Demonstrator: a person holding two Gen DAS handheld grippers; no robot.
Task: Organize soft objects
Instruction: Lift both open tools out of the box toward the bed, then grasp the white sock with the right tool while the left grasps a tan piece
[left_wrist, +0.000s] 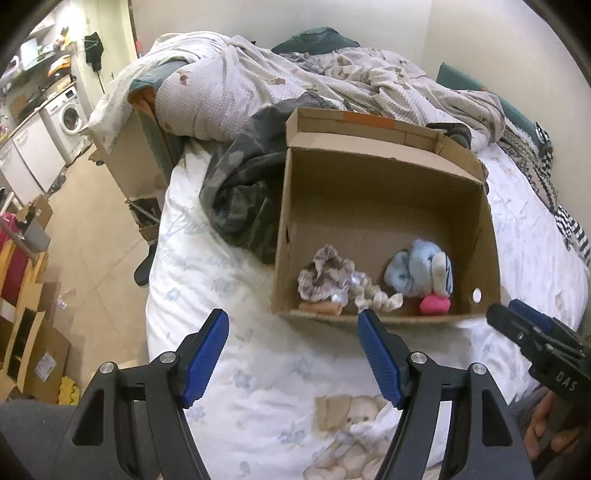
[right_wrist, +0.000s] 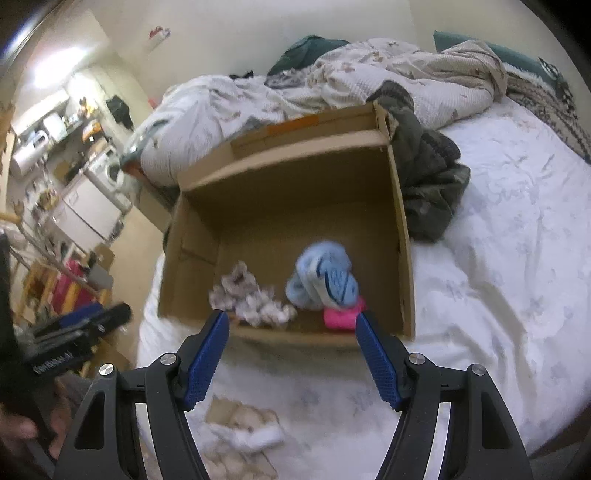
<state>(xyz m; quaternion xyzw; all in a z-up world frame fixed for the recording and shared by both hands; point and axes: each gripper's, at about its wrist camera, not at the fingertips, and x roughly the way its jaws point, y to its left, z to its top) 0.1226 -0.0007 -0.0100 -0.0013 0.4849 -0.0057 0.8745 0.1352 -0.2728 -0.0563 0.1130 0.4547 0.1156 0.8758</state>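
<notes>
An open cardboard box (left_wrist: 380, 181) stands on the bed. Inside at its near wall lie a brown-and-white scrunchie (left_wrist: 325, 277), a cream scrunchie (left_wrist: 373, 295), a light blue plush bundle (left_wrist: 419, 269), a pink soft piece (left_wrist: 434, 304) and an orange piece (left_wrist: 319, 308). My left gripper (left_wrist: 291, 321) is open and empty, just short of the box's near wall. My right gripper (right_wrist: 291, 323) is open and empty above the near wall (right_wrist: 295, 336), with the blue bundle (right_wrist: 325, 280) and pink piece (right_wrist: 341, 317) ahead. It also shows in the left wrist view (left_wrist: 513, 317).
The bed has a white printed sheet (left_wrist: 258, 369). A dark camouflage garment (left_wrist: 243, 184) lies left of the box, rumpled quilts (left_wrist: 258, 85) behind it. Left of the bed are floor, cardboard boxes (left_wrist: 33, 343) and a washing machine (left_wrist: 70, 118).
</notes>
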